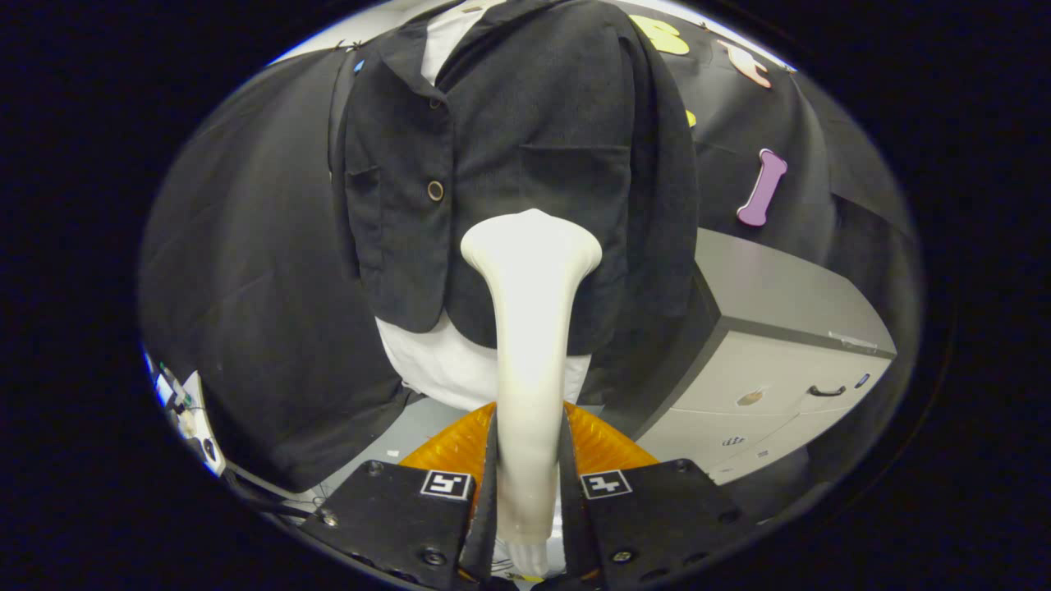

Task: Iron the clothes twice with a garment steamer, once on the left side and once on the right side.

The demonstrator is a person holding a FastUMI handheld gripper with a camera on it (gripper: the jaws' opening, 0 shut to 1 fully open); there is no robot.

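The tool [530,484] is gripping the steamer [530,328] tightly, its head facing the jacket [525,148]; next needs a stroke down one side.

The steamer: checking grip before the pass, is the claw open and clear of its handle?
No, the claw is shut on the white steamer, both fingers pressing its handle.

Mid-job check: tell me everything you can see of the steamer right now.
The garment steamer is a smooth, cream-white wand that looks like plastic. Its slim handle is clamped between both fingers of the gripper, and it widens into a flared head. It stands roughly upright along the fingers, head up against the lower front of the dark jacket, beside the button placket; actual contact cannot be confirmed. No steam is visible.
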